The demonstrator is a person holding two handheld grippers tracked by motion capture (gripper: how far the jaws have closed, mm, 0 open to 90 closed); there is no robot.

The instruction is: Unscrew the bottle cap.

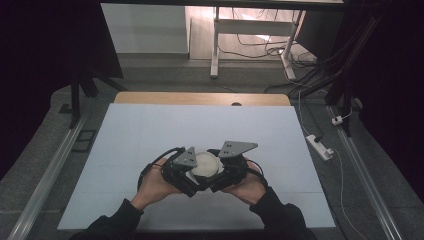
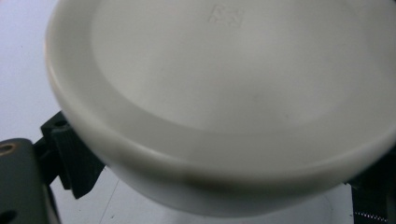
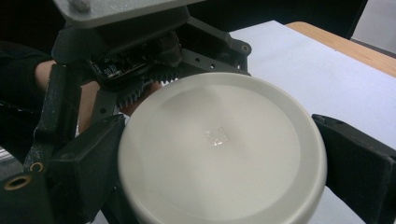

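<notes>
I have the right gripper at lower centre of the high view, jaws clamped on the white round lid, flat face up, with no long axis. Beside it my left gripper also hugs the lid's rim; whether it grips I cannot tell. Beyond lies the pale table.

Lid: near my edge of the tabletop, between my left gripper and my right gripper, one at either side.
</notes>
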